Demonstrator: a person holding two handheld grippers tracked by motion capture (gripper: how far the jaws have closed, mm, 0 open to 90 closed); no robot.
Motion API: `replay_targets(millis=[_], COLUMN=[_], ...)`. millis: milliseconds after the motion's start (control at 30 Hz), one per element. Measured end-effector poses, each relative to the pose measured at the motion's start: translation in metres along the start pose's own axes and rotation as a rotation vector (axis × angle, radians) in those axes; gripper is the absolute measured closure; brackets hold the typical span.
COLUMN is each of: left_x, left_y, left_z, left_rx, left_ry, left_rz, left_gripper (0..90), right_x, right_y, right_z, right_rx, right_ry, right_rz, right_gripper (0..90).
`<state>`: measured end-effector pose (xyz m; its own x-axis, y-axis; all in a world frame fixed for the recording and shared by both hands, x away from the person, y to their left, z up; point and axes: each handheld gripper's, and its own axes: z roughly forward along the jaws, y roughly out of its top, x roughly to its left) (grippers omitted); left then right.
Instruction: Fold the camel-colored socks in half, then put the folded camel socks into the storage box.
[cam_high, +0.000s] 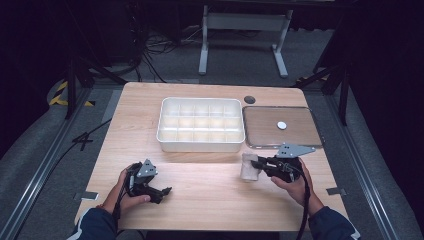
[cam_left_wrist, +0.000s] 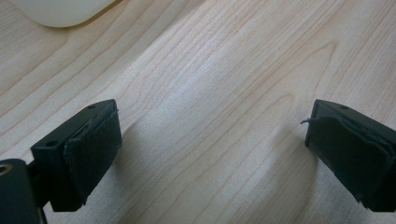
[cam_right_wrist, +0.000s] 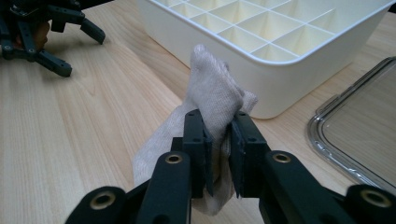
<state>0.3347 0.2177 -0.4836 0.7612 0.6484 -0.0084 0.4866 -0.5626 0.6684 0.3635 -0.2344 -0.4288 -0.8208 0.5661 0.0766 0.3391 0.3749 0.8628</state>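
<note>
A beige folded sock (cam_high: 249, 167) (cam_right_wrist: 212, 100) hangs just above the wooden table in front of the white compartment box (cam_high: 200, 145) (cam_right_wrist: 280, 74). My right gripper (cam_high: 257, 163) (cam_right_wrist: 219, 144) is shut on the sock, its black jaws pinching the fabric from both sides. At the near left of the table my left gripper (cam_high: 166, 191) (cam_left_wrist: 210, 144) is open, jaws spread wide over bare wood with nothing between them. It also lies at the far left of the right gripper view (cam_right_wrist: 70, 42).
The box's grid of several compartments holds nothing that I can see. To its right lies a clear lid (cam_high: 281, 126) (cam_right_wrist: 359, 135) with a small white disc (cam_high: 282, 125) on it. A dark round spot (cam_high: 249, 99) marks the table behind the lid.
</note>
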Motion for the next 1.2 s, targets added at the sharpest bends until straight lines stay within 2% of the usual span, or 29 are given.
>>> replay_targets(millis=[267, 333, 633, 933, 1200], left_x=[0.0, -0.001, -0.001, -0.001, -0.001], left_y=[0.0, 0.0, -0.001, -0.001, 0.0], left_z=[0.0, 0.0, -0.001, 0.0, 0.001], left_rx=[0.003, 0.0, 0.001, 0.001, 0.008], left_ry=[0.004, 0.005, 0.014, 0.008, 0.012], left_rz=[0.002, -0.011, -0.01, -0.016, -0.012], left_gripper=[2.6, 2.7, 2.8, 2.4, 1.2], right_x=[-0.003, -0.003, 0.0, -0.006, -0.006], right_y=[0.004, 0.005, 0.008, 0.012, 0.02], right_z=[-0.005, -0.005, -0.008, -0.014, -0.019], right_rx=[-0.019, -0.02, -0.03, -0.064, -0.086], right_ry=[-0.034, -0.044, -0.056, -0.077, -0.087], right_rz=[-0.002, -0.004, -0.028, -0.018, -0.033], right_gripper=[78.2, 78.2, 78.1, 78.1, 78.1])
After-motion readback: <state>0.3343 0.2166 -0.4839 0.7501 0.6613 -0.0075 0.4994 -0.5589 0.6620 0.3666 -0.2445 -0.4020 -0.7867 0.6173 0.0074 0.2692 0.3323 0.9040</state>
